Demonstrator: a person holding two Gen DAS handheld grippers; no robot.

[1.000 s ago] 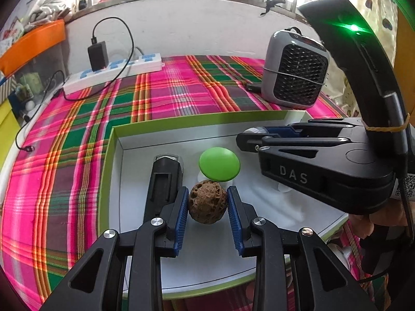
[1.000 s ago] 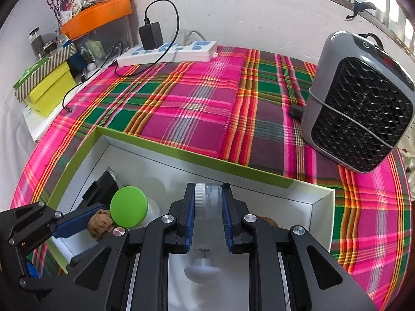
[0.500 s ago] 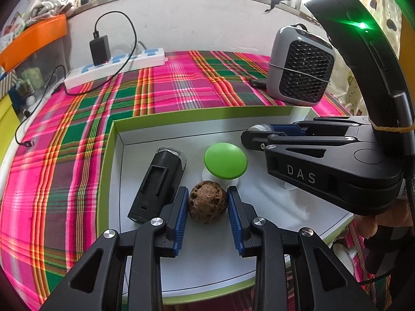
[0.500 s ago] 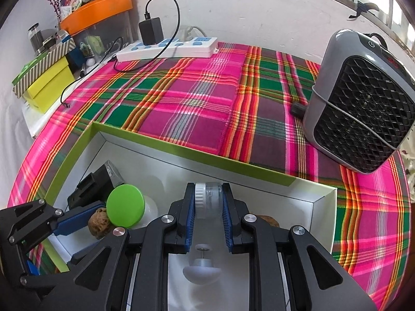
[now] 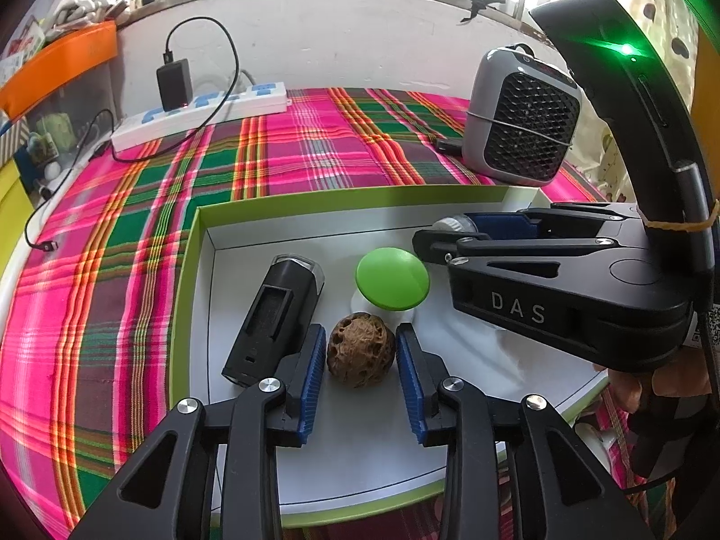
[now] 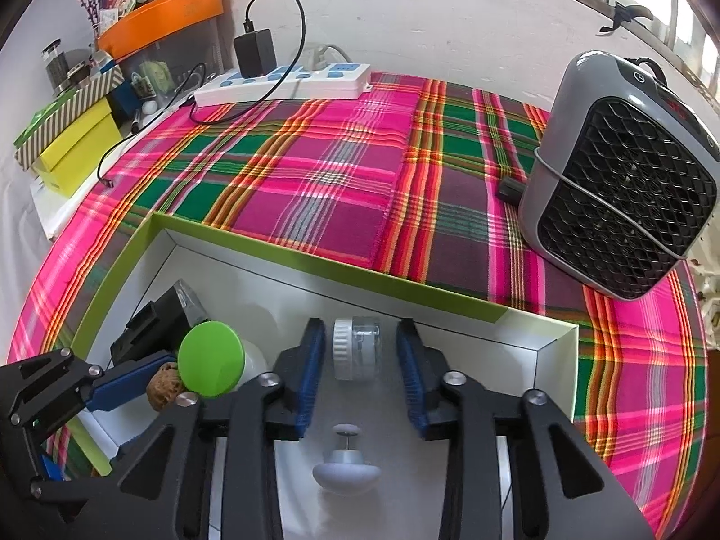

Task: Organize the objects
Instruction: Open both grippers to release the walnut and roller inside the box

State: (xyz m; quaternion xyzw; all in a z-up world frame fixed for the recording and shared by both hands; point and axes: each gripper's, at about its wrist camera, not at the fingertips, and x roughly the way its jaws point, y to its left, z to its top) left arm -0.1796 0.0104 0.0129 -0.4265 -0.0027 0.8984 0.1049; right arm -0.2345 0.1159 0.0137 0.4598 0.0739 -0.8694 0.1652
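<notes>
A white box with a green rim [image 5: 193,243] lies on the plaid cloth. My left gripper [image 5: 360,360] is open around a brown walnut [image 5: 360,350] on the box floor, with small gaps either side. My right gripper [image 6: 360,351] is open around a small clear jar with a white cap [image 6: 357,348] lying in the box. The right gripper also shows in the left wrist view [image 5: 450,229]. A black device [image 5: 274,315], a green-capped white item [image 5: 391,276] and a white knob [image 6: 345,472] lie in the box.
A grey fan heater [image 6: 625,175] stands at the right on the plaid cloth [image 6: 324,180]. A white power strip with a black charger [image 6: 283,81] lies at the back. Yellow and striped boxes [image 6: 72,135] and an orange bin [image 6: 162,13] stand at the left.
Both grippers have opened: the left let go of the walnut, the right let go of the small jar. Both objects now rest in the box.
</notes>
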